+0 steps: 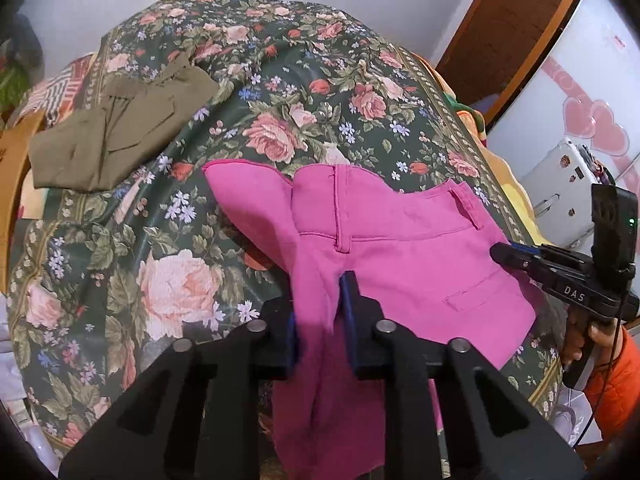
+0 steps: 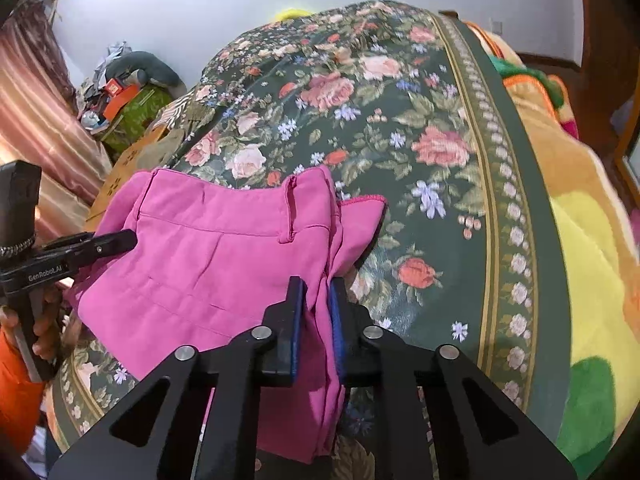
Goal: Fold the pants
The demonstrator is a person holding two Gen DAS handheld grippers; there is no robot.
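— Pants, where are they?
— The pink pants (image 1: 400, 248) lie on the floral bedspread (image 1: 160, 264), waistband away from the cameras (one leg is bunched up).
— And the grippers?
— The left gripper (image 1: 322, 312) pinches pink cloth between nearly closed fingers. The right gripper (image 2: 316, 312) does the same at the opposite edge. An olive garment (image 1: 116, 136) lies well apart.

Olive garment (image 1: 116, 128) crowds far-left bedspread (image 1: 320, 120)
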